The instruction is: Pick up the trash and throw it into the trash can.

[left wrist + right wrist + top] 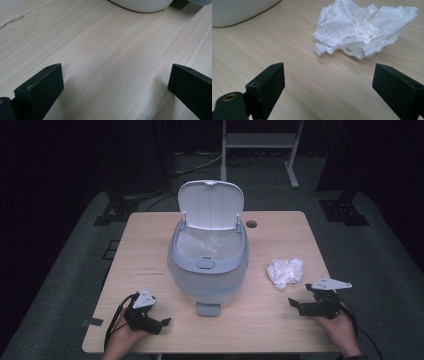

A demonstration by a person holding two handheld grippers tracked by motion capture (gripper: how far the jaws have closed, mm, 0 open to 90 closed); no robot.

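Observation:
A pale blue-grey pedal bin (207, 270) stands mid-table with its white lid (210, 204) raised and a clear liner inside. Its white base (141, 5) fills the top edge of the left gripper view, and a corner of that base (234, 11) shows at upper left in the right gripper view. A crumpled white tissue (285, 271) lies on the wood to the bin's right. It lies just ahead of my right gripper (329, 87), whose jaws stand wide apart. My right gripper (300, 306) rests near the front right edge. My left gripper (162, 324), also open and empty (115, 87), rests front left.
The light wooden table (250, 320) has a cable hole (251, 224) at the back right. The bin's foot pedal (207, 309) sticks out toward me. Dark frame legs (345, 205) and a white stand (260, 142) rise beyond the table.

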